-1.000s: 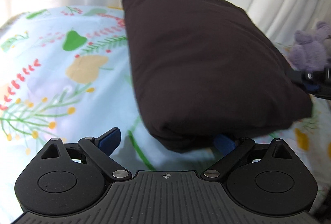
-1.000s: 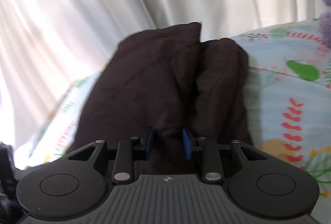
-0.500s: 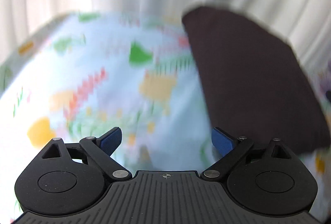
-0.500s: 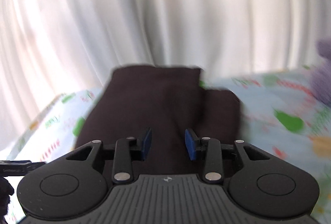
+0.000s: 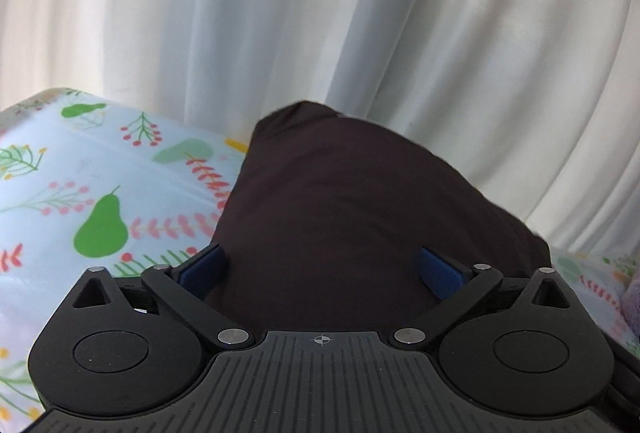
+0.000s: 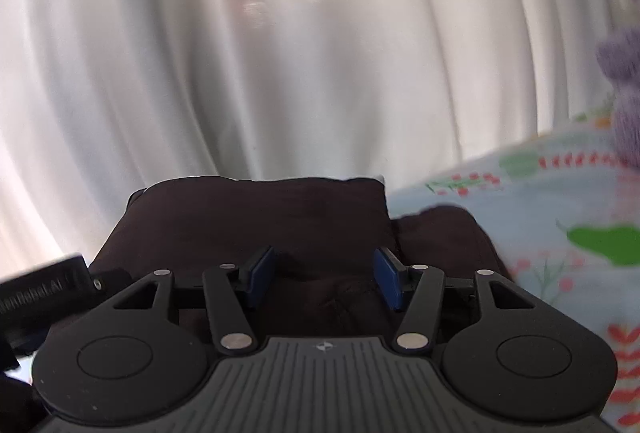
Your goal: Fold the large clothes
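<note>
**Both grippers wide over the folded dark bundle**

So here's the scene: a dark brown, soft fabric garment folded into a thick rectangular bundle, lying on a pale blue bedsheet printed with green pears and red sprigs. The bundle sits at the sheet's far edge, right up against a white pleated curtain that fills the whole background.

The left gripper is spread wide, blue pads well apart, with the garment showing between them. Its left pad sits just beside the bundle's left edge, and the other one is over the cloth. Neither pad is pinching anything as far as I can see.

The right gripper is also parted, though less widely, and nothing is clamped between its blue pads. From this side the garment shows as a flat-topped stack with a lower, rounded fold beside it on the right. Can't tell if the fingertips touch the cloth or just hover.

A fuzzy lavender plush toy sits at the right edge on the sheet, a bit blurry. A black bit of the other gripper's body pokes in at lower left.
</note>
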Available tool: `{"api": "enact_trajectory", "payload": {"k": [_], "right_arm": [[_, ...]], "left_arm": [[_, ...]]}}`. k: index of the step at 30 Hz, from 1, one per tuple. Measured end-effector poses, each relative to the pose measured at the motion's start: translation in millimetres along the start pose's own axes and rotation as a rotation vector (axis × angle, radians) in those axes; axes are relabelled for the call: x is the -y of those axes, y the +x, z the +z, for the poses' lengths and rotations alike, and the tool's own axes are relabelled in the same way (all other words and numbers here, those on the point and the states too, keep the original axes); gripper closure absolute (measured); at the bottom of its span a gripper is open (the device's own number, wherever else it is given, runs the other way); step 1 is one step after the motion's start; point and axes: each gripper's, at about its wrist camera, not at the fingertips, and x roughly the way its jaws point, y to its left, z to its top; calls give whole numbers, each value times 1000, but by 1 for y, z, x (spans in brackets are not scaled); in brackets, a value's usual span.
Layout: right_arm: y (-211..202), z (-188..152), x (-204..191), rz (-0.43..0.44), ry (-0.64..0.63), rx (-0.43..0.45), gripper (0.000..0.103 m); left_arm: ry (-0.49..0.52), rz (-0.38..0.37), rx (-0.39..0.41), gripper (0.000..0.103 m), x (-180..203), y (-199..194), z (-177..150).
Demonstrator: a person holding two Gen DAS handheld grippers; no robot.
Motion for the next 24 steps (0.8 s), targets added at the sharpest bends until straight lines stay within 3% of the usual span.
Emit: {"api": "enact_trajectory", "payload": {"k": [2,9,14,19,24], "right_arm": [[2,-3,2,-5,4,-8,49],[17,-4,-7,-30,-29,-34,47],[-6,9,-6,33,3,-82,40],[-51,-7,-9,87,-175,-16,31],[-53,-27,6,116,-174,23,28]], "left_arm": [[53,38,32,0,7,3,-12],[87,74,65,0,10,12,-24],[37,-1,12,0,-10,6,-13],[17,-32,-69,0,-21,-17,-7],[44,-38,-8,0,-19,-29,-25]]}}
